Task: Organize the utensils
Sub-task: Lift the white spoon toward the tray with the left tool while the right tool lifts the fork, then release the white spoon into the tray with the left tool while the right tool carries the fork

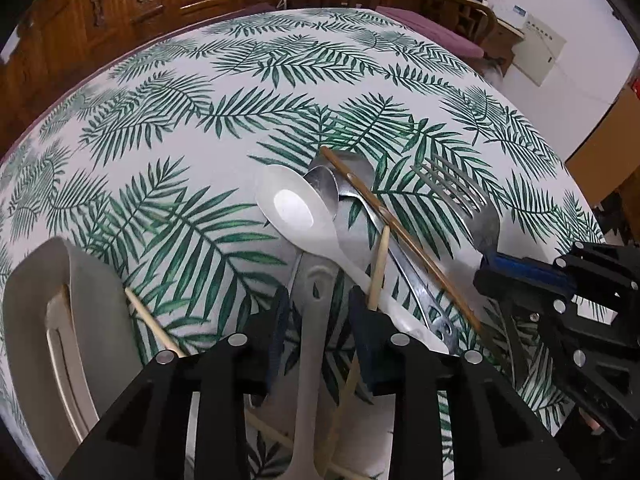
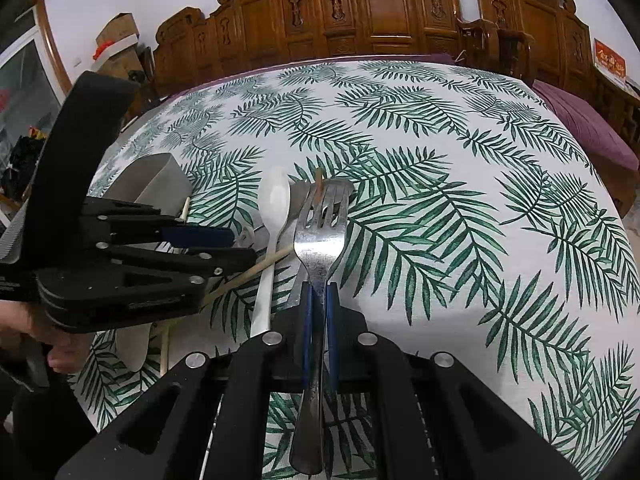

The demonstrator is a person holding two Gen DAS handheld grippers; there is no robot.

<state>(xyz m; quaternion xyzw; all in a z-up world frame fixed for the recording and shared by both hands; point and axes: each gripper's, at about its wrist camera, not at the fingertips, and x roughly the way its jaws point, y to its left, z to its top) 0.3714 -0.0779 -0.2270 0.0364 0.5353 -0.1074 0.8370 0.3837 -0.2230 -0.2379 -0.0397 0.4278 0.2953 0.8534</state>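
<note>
Utensils are lying heaped on our leaf-print tablecloth [image 2: 460,184]. Going left to right: a grey utensil holder [image 1: 36,320] is standing beside our left gripper [image 1: 320,312], whose fingers are spread apart over a white plastic spoon [image 1: 294,208]; our right gripper [image 2: 319,320] is clamping a scuffed, shiny steel fork [image 2: 319,236] by its neck.

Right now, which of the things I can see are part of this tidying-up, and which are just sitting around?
Part of the job:
- fork, clamped in the right gripper
- white spoon
- metal spoon
- chopsticks
- grey utensil holder
- left gripper, open over a utensil handle

Just there:
- leaf-print tablecloth
- carved wooden screen
- purple cushion
</note>
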